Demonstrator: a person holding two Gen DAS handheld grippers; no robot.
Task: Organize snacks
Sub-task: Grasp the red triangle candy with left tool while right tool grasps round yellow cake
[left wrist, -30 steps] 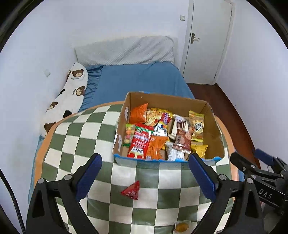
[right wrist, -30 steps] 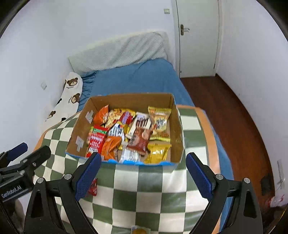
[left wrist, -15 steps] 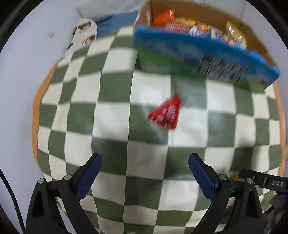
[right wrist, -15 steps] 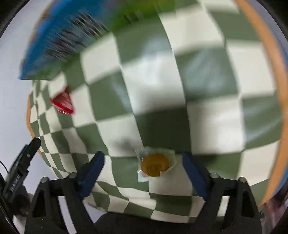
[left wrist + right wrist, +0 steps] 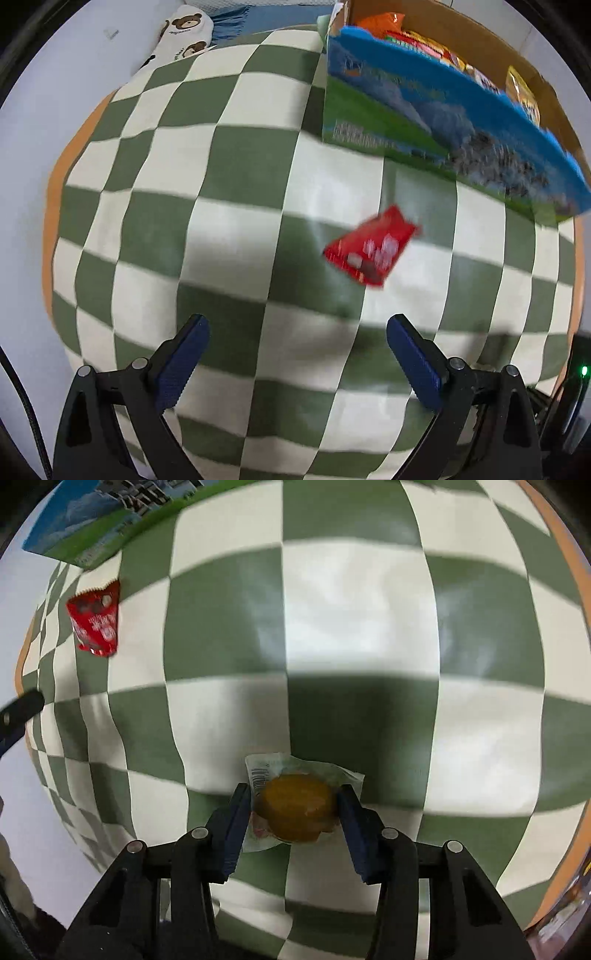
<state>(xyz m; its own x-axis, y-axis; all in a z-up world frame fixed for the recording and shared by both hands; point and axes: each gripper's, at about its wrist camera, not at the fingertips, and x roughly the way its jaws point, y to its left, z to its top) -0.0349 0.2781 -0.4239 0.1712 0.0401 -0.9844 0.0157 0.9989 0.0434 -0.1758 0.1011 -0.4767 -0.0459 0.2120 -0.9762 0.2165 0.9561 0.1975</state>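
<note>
Most snacks already fill the open cardboard box (image 5: 436,88) on the green-and-white checked tablecloth (image 5: 240,184). The right gripper (image 5: 293,805), its jaws just closing, clamps a clear-wrapped round orange pastry (image 5: 295,805) lying on the cloth. The left gripper (image 5: 299,354) hangs wide open, empty, short of the loose red foil packet (image 5: 371,245) near the box.

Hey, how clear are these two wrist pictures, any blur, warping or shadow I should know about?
Left wrist view: motion blur smears the red snack packet and the print on the snack box; fisheye bulges the checked tablecloth. Right wrist view: sharper near the right tool, shut on the clear-wrapped orange snack; a dark shadow lies just beyond it, and the cloth's edges curve strongly.
</note>
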